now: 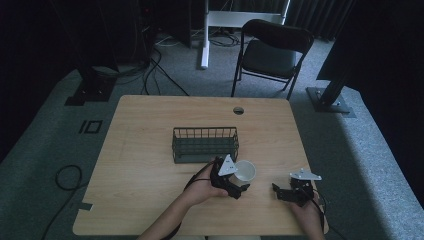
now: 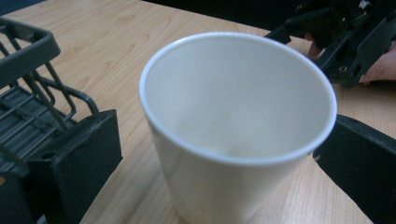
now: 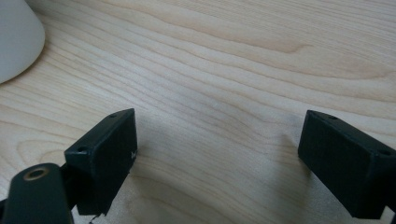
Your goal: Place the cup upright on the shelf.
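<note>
A white paper cup point(image 1: 245, 171) stands upright and empty on the wooden table point(image 1: 150, 150), just in front of the basket's right end. My left gripper point(image 1: 234, 178) is open with one jaw on each side of the cup point(image 2: 233, 140). The jaws stand close to the cup's wall, and I see no squeeze on it. My right gripper point(image 1: 280, 193) rests low over the table near the front right corner, a little right of the cup. It is open point(image 3: 219, 135) with only bare wood between its jaws. The cup's side point(image 3: 16, 37) shows at the top left of the right gripper view.
A dark wire basket point(image 1: 205, 144) sits mid-table just behind the cup; its corner point(image 2: 28, 51) is close to my left jaw. A cable hole point(image 1: 238, 110) lies near the table's far edge. A black folding chair point(image 1: 270, 52) stands beyond the table.
</note>
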Demonstrator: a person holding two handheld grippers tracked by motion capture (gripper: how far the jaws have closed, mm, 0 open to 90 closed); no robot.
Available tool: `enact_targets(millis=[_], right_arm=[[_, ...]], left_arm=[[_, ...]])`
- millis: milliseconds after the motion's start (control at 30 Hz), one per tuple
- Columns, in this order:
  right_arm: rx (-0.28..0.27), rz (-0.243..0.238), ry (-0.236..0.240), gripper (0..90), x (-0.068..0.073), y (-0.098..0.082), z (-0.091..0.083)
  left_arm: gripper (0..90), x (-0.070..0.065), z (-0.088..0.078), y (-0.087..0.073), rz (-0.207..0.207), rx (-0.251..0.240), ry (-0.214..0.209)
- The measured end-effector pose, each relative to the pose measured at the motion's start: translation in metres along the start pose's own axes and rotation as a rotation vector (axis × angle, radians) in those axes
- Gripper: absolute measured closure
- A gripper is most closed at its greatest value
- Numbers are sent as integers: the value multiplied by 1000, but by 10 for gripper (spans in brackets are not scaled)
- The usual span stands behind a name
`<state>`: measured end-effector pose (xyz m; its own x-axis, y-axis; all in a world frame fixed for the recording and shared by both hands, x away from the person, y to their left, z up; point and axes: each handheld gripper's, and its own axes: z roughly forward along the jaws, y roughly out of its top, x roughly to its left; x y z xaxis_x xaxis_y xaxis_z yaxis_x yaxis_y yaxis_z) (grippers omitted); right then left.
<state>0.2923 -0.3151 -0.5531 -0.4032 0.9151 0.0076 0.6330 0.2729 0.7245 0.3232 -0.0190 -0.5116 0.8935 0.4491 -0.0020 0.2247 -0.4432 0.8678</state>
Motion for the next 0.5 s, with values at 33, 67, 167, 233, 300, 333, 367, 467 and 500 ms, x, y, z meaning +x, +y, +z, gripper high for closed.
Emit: enact_targets(millis=[33,67,167,233,300,333,367,467,500], right_arm=[[0,0,0,113,0,0,0],[0,0,0,113,0,0,0],[0,-1,0,113,0,0,0],[0,0,0,113,0,0,0],[0,0,0,113,0,0,0],[0,-1,0,113,0,0,0],[0,0,0,113,0,0,0],[0,0,0,113,0,0,0],[0,0,0,113,0,0,0]], left_arm=[[13,0,1,1,-1,-6,3],[13,0,1,1,-1,-6,3],[13,-1,4,3,-3,-28,8],[28,-1,5,5,-5,-37,10],[37,-2,6,5,-6,-40,11],[37,-3,8,7,7,-32,4],[37,-4,9,7,5,-36,10],[53,-3,10,8,7,-42,14],[71,-3,10,8,4,-40,13]])
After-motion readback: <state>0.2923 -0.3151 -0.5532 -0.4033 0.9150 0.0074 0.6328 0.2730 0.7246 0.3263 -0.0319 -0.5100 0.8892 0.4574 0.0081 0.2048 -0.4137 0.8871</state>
